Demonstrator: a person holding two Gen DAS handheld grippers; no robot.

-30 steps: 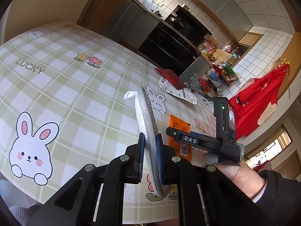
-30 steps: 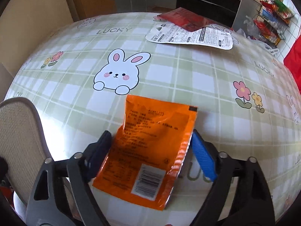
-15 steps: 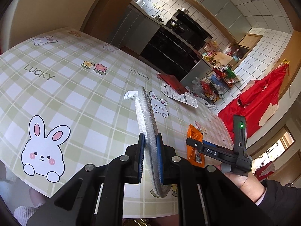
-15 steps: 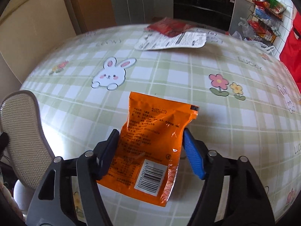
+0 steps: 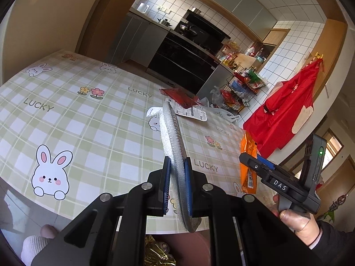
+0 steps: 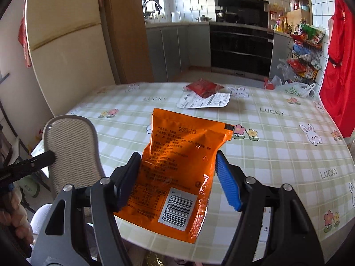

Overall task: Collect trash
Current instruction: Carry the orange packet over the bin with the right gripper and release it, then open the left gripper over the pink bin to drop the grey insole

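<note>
My left gripper (image 5: pixel 177 173) jaws clench the grey mesh insole (image 5: pixel 172 137); right gripper (image 6: pixel 177 177) jaws barely pinch the crinkly orange foil packet (image 6: pixel 177 166) edgewise, lifted above the table (image 6: pixel 277 137). Slick foil may buckle and slip.

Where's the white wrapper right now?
The white wrapper lies at the table's far side, partly under the red packet, beyond the orange packet.

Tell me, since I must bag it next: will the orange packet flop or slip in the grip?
The orange packet probably holds its shape: it stands up between the right gripper pads without drooping. Its wrinkled foil looks thin and light. The glossy surface may slip.
</note>
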